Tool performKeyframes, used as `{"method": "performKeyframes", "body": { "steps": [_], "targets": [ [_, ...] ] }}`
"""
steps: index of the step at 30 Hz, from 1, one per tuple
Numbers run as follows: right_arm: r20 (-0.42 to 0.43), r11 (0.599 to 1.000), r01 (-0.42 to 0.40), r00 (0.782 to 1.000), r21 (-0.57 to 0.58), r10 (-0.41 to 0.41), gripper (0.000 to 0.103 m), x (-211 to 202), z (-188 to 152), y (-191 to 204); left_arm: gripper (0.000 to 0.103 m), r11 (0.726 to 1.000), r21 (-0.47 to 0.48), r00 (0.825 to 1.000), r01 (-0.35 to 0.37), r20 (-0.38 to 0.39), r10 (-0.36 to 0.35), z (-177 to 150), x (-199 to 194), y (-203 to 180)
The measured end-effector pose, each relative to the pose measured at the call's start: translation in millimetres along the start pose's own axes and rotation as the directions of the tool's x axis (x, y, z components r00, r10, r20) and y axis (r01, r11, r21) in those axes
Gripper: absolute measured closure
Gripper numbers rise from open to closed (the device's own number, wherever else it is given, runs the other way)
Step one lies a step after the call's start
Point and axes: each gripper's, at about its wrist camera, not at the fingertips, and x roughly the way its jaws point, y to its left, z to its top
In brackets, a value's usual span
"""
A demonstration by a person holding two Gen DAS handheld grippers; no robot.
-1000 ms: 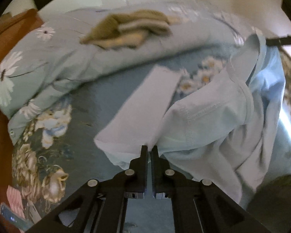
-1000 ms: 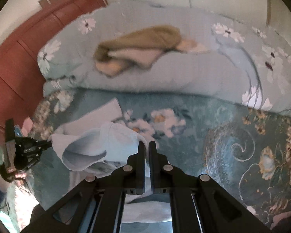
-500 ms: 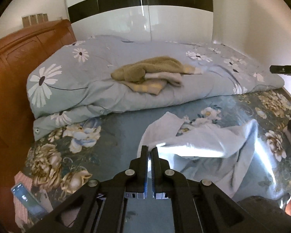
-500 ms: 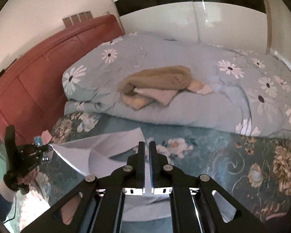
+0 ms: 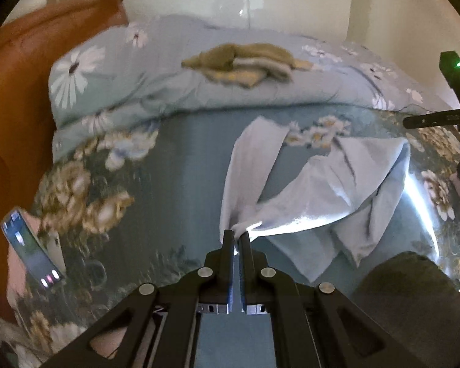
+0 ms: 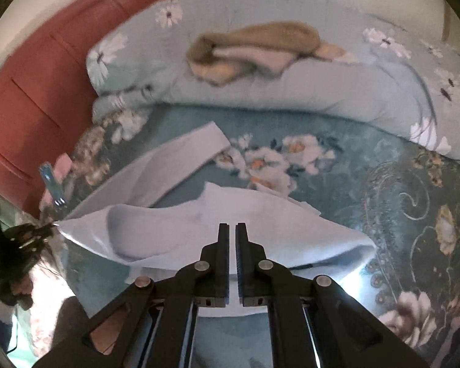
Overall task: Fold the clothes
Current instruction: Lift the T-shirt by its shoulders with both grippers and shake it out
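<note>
A pale blue garment (image 5: 337,190) hangs stretched above the floral bed sheet (image 5: 174,184), one long part trailing back onto the sheet. My left gripper (image 5: 236,235) is shut on a bunched corner of it. My right gripper (image 6: 232,228) is shut on the garment's (image 6: 199,230) other edge, the cloth spreading left and right of the fingers. The left gripper also shows at the left edge of the right wrist view (image 6: 30,233), and the right gripper at the right edge of the left wrist view (image 5: 435,119).
A folded daisy-print duvet (image 5: 168,92) lies across the back of the bed with a tan and cream garment (image 5: 245,64) on it. A wooden headboard (image 5: 24,70) stands at left. A phone (image 5: 30,248) lies on the sheet at left.
Both grippers have come down and tilted toward the bed, still holding the garment. The cloth between them has lowered and spread wider over the sheet.
</note>
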Motion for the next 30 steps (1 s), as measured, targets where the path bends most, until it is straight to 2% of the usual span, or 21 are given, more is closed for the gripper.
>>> {"method": "performKeyframes", "body": {
  "steps": [2,4,6,8,11,14,16,23,25,27,29,30],
  "targets": [
    [-0.039,0.999,0.012,0.999,-0.039,-0.013,0.096,20,5,-3,0.100,1.000,-0.029,1.000,0.000,-0.028,-0.001,-7,10,3],
    [-0.078,0.997,0.022,0.997,-0.079,-0.029,0.086,41,11,-6,0.100,0.998,-0.060,0.998,0.003,-0.055,-0.006,-11,20,7],
    [-0.098,0.990,0.020,0.995,-0.140,-0.034,0.064,58,19,-8,0.100,0.996,-0.090,0.997,0.004,-0.081,-0.011,-15,29,10],
    [-0.124,0.983,0.004,0.992,-0.181,-0.027,0.057,70,25,-12,0.100,0.994,-0.107,0.995,0.002,-0.103,-0.014,-16,37,14],
    [-0.169,0.971,0.010,0.984,-0.237,-0.052,0.056,92,32,-21,0.100,0.992,-0.127,0.991,0.000,-0.134,-0.017,-17,50,19],
    [-0.215,0.970,-0.002,0.975,-0.244,-0.052,0.056,111,35,-34,0.100,0.989,-0.148,0.986,-0.003,-0.163,-0.021,-18,64,23],
    [-0.247,0.973,-0.034,0.969,-0.227,-0.024,0.056,118,34,-40,0.100,0.988,-0.156,0.984,-0.005,-0.176,-0.023,-17,70,24],
    [-0.289,0.980,-0.080,0.957,-0.180,0.026,0.056,110,20,-42,0.100,0.982,-0.189,0.983,-0.007,-0.183,-0.028,-12,78,28],
    [-0.291,0.981,-0.075,0.957,-0.181,0.019,0.063,104,14,-39,0.100,0.981,-0.194,0.984,-0.007,-0.177,-0.028,-12,76,27],
    [-0.285,0.979,-0.059,0.959,-0.197,0.000,0.084,98,8,-33,0.100,0.980,-0.199,0.985,-0.006,-0.171,-0.029,-13,73,27],
    [-0.261,0.979,-0.045,0.965,-0.200,-0.009,0.094,88,3,-27,0.100,0.979,-0.204,0.986,-0.006,-0.164,-0.029,-13,70,26],
    [-0.239,0.979,-0.029,0.971,-0.201,-0.020,0.095,82,1,-24,0.100,0.978,-0.207,0.987,-0.005,-0.159,-0.028,-13,68,25]
  ]
}}
